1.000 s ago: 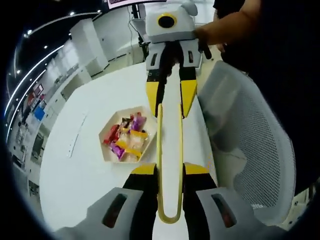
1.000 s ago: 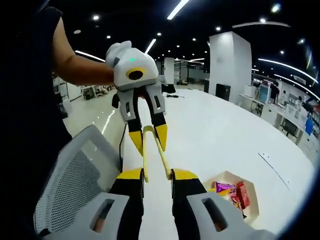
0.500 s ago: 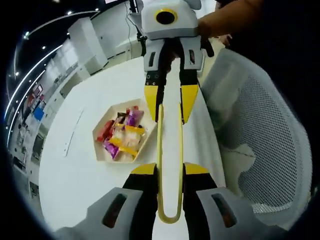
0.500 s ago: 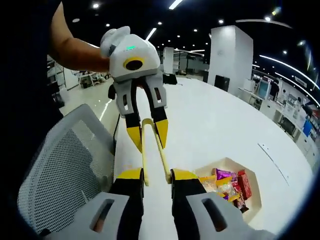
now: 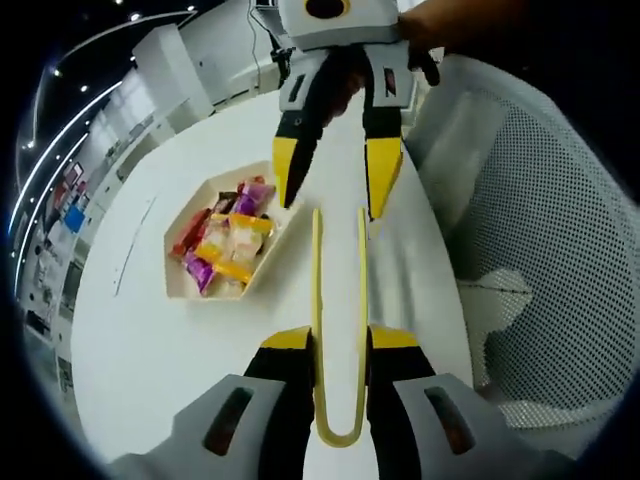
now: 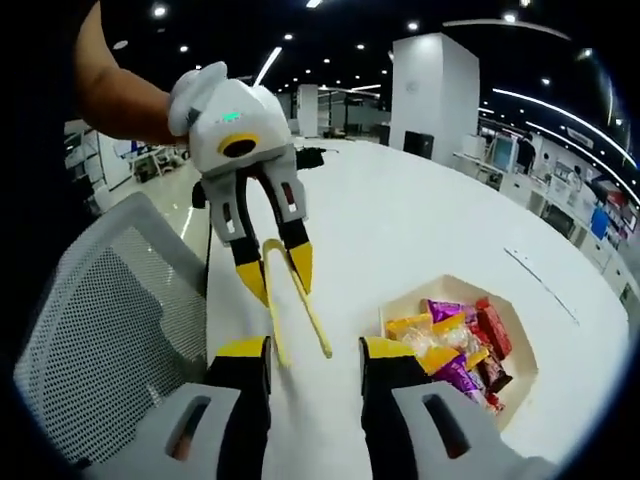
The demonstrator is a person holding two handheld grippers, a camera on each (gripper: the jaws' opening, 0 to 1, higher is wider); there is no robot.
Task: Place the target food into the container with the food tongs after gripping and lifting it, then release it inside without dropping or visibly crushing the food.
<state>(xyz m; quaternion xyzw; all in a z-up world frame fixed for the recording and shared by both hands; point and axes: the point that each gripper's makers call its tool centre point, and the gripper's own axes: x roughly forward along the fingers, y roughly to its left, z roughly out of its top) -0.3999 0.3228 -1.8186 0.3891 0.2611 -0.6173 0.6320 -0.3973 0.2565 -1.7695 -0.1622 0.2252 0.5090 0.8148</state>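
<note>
Yellow food tongs (image 5: 318,300) run up the middle of the left gripper view. My left gripper (image 5: 340,338) is shut on them near their looped end. Beyond the tongs' free tips my right gripper (image 5: 335,180) reaches in from the top, open, with its jaws spread clear of the tips. In the right gripper view my right gripper (image 6: 315,348) stands open around the tips of the tongs (image 6: 310,310), and the left gripper (image 6: 276,275) holds them from the far side. A beige hexagonal tray (image 5: 175,275) of wrapped snacks (image 5: 225,245) rests on the white table; this tray (image 6: 450,285) and the snacks (image 6: 455,345) lie right of my jaws.
A white mesh chair (image 5: 540,230) stands close against the table edge, the same chair (image 6: 100,330) being left of my right jaws. The round white table (image 6: 400,220) stretches far behind. A person's arm (image 6: 110,100) holds the left gripper. Office desks and pillars stand in the background.
My right gripper has opened and let go of the tongs' tips. The left gripper still holds the tongs. Both views have shifted, so the tray sits higher and closer.
</note>
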